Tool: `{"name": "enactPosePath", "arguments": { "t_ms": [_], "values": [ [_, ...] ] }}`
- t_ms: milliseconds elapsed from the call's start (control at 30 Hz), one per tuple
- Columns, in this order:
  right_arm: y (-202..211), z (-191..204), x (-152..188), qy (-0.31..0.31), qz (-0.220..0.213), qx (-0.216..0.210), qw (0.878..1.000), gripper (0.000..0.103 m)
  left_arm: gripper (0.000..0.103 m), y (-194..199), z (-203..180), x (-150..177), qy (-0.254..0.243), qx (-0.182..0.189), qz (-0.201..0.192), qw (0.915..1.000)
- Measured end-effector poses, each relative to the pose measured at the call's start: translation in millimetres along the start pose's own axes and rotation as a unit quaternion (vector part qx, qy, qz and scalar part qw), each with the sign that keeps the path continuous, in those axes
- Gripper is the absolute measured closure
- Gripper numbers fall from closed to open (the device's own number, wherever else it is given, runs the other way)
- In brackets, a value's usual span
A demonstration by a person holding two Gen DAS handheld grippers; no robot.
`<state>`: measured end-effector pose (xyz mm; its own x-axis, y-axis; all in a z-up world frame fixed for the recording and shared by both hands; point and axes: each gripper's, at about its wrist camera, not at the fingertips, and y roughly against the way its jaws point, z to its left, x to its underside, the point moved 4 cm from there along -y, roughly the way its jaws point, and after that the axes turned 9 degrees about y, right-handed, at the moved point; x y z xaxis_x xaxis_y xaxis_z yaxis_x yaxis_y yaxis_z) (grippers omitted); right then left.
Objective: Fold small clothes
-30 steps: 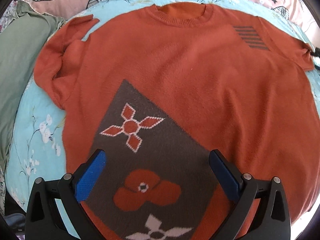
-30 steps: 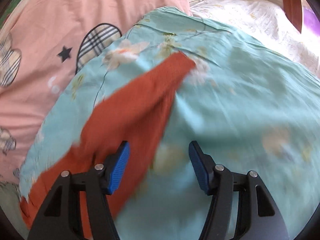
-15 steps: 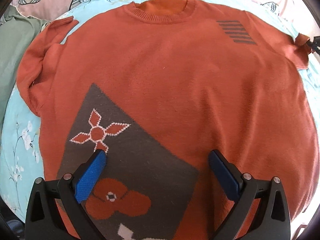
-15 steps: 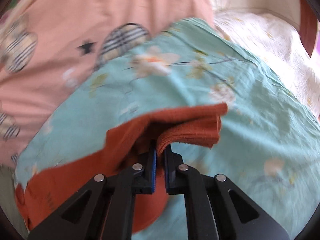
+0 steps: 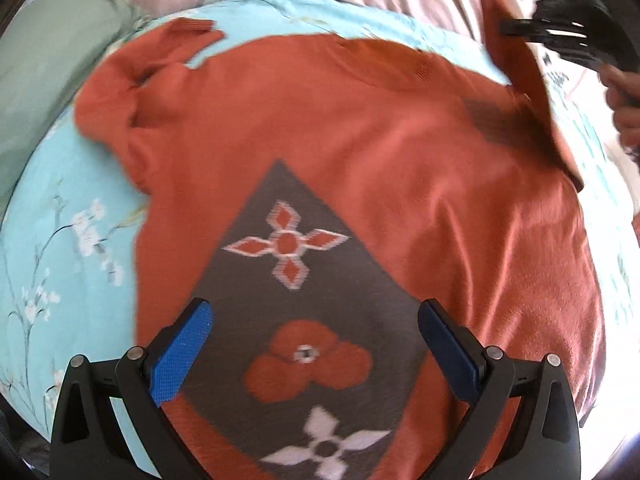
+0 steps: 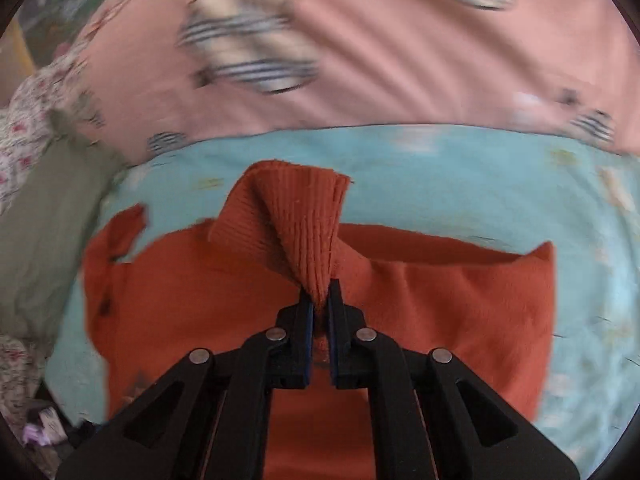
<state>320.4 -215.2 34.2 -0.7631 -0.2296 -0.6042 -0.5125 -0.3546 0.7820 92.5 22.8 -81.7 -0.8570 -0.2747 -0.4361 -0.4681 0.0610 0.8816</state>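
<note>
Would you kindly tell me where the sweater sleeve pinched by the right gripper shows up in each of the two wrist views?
Left wrist view: the sleeve rises at the upper right, its end meeting the right gripper.
Right wrist view: the sleeve's ribbed cuff stands at centre, clamped between the closed pads.
Shared landmark: the sweater's other, crumpled sleeve on the turquoise floral sheet.

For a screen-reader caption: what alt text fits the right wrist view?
The right gripper is shut on the ribbed cuff of an orange sweater, holding the sleeve up above the sweater's body. The sweater lies on a light blue sheet, with a pink blanket behind; the picture is motion-blurred.
</note>
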Motion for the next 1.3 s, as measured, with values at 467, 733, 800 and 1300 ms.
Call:
{"name": "enactPosePath", "arguments": {
  "t_ms": [467, 733, 800, 1300],
  "values": [
    [-73, 50, 11, 0.077, 0.084, 0.131, 0.985, 0.096, 0.000, 9, 66, 0, 0.079, 0.023, -0.005, 0.9966],
    [-71, 83, 50, 0.024, 0.077, -0.009, 0.997, 0.096, 0.000, 0, 42, -6, 0.064, 0.048, 0.001, 0.9968],
    [-81, 115, 59, 0.017, 0.073, -0.076, 0.994, 0.096, 0.000, -1, 39, -11, 0.063, 0.058, -0.006, 0.9963],
    [-34, 60, 120, -0.109, 0.008, -0.161, 0.981, 0.046, 0.007, -71, 8, -109, 0.134, 0.211, -0.044, 0.9673]
  ]
}}
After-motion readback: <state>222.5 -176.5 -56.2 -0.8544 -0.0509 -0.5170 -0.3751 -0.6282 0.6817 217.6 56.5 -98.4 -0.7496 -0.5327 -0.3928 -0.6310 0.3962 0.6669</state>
